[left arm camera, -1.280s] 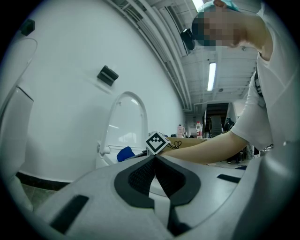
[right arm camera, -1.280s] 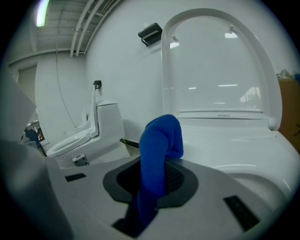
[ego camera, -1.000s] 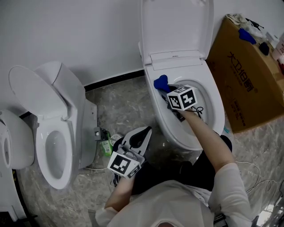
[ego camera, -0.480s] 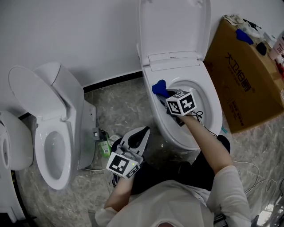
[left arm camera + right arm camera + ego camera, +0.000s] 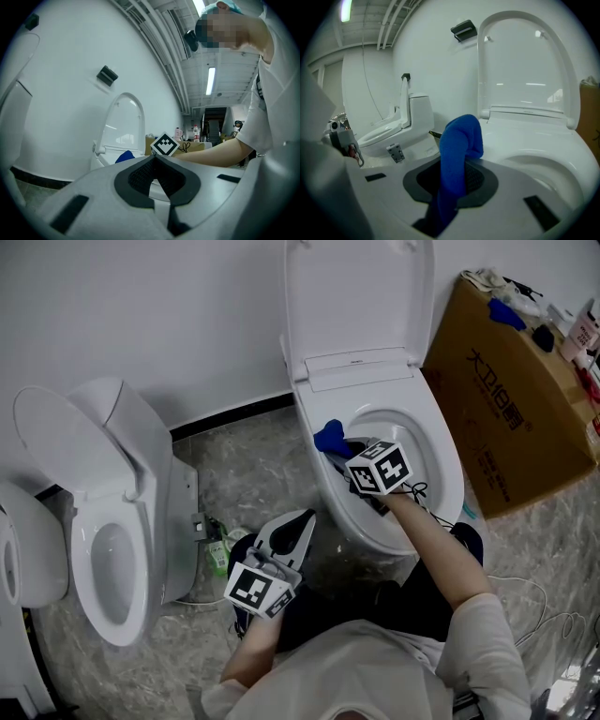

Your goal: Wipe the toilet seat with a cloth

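A white toilet with its lid (image 5: 356,292) raised stands at the upper middle of the head view. My right gripper (image 5: 345,452) is shut on a blue cloth (image 5: 331,438) (image 5: 457,154) and presses it on the left side of the toilet seat (image 5: 323,474) (image 5: 543,140). In the right gripper view the cloth stands up between the jaws in a fold. My left gripper (image 5: 298,524) is held low over the floor, left of the bowl, shut with nothing between its pads (image 5: 140,176).
A second white toilet (image 5: 112,521) with its lid up stands at the left. A brown cardboard box (image 5: 511,399) with small items on top sits right of the toilet. Small clutter (image 5: 217,549) lies on the marbled floor (image 5: 244,465) between the toilets. A white wall (image 5: 141,315) lies behind.
My right gripper has drawn the blue cloth a little to the left and forward along the left side of the seat. The left gripper has stayed where it was.
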Tool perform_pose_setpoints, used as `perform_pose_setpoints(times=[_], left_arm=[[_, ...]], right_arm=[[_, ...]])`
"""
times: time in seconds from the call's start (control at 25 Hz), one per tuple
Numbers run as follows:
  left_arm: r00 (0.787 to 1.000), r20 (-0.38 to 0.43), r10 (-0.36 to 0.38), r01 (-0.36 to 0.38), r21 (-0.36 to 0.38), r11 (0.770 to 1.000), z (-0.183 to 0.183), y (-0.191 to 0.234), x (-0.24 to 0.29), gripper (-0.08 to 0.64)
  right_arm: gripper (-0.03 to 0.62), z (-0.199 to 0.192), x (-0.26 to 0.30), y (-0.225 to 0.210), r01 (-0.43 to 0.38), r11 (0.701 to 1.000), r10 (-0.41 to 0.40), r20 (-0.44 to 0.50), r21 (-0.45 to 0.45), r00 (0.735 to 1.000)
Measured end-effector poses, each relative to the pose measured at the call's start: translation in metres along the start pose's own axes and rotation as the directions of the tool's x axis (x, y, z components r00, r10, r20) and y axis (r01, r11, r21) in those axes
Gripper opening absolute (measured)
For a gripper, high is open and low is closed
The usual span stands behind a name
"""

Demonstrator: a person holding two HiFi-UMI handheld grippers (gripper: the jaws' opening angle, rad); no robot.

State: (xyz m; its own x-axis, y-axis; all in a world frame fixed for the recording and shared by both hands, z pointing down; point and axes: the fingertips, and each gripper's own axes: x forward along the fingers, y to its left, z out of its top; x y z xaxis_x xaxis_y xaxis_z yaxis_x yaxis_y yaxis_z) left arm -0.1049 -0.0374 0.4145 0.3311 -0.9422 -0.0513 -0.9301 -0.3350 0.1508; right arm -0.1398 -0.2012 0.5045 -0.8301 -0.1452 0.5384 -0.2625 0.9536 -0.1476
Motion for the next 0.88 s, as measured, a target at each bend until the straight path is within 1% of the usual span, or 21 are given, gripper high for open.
perform_pose_setpoints(times=[0.28,0.44,0.56,0.76,0.88], left_arm=[[1.000,0.004,-0.010,0.010,-0.017,1.000,-0.002,0.000,0.001,0.005],[1.000,0.017,-0.018,0.018,-0.042,0.999,0.001,0.000,0.003,0.005],[0.999,0.024,-0.025,0.026,-0.039,0.999,0.004,-0.001,0.004,0.005],[1.000,0.023,-0.020,0.021,-0.045,0.999,0.003,0.003,0.003,0.005],[0.999,0.024,-0.028,0.030,-0.072,0.997,0.002,0.000,0.006,0.005]], right_arm=[[0.051,-0.005,-0.005,0.010,-0.034,0.999,0.034,-0.028,-0.007,0.999],[0.051,-0.007,-0.008,0.013,-0.046,0.999,0.045,-0.033,-0.012,0.998],[0.051,-0.010,-0.009,0.016,-0.050,0.999,0.049,-0.042,-0.013,0.998],[0.051,-0.013,-0.013,0.024,-0.057,0.997,0.054,-0.058,-0.051,0.997],[0.051,-0.014,-0.016,0.025,-0.056,0.996,0.052,-0.056,-0.063,0.997]])
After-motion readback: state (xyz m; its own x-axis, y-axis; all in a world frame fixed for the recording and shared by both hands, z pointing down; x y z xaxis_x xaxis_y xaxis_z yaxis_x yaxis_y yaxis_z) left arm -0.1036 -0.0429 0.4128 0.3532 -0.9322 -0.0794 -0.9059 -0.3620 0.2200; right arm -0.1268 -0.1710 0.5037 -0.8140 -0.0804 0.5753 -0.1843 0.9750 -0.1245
